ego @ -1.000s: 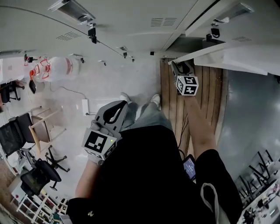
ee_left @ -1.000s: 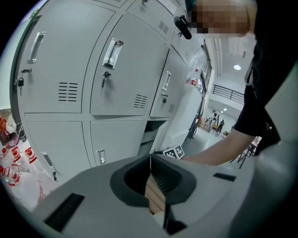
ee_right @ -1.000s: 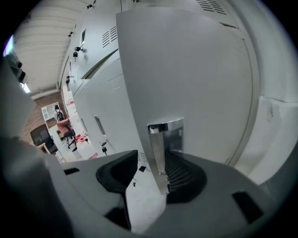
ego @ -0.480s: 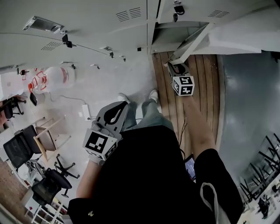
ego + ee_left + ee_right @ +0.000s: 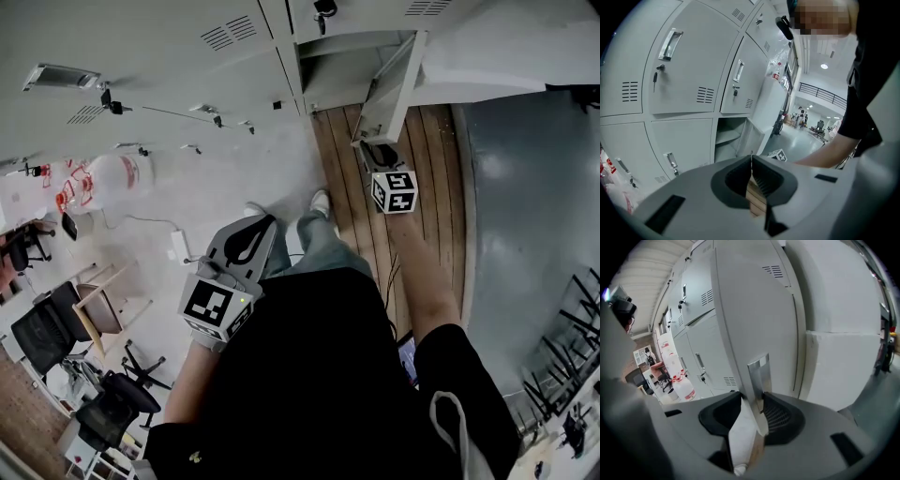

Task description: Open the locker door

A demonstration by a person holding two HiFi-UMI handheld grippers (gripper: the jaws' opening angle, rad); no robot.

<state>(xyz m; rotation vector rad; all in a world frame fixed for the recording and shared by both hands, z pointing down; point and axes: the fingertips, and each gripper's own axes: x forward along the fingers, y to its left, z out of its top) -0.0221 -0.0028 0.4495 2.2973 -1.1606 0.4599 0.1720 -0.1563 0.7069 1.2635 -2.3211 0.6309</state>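
Grey lockers [image 5: 141, 56], right gripper [image 5: 753, 403] jaws just closed on locker door [image 5: 757, 319]

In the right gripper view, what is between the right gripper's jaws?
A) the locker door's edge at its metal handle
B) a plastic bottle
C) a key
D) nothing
A: the right gripper, whose jaws have just been closing, grips the locker door at its metal handle.
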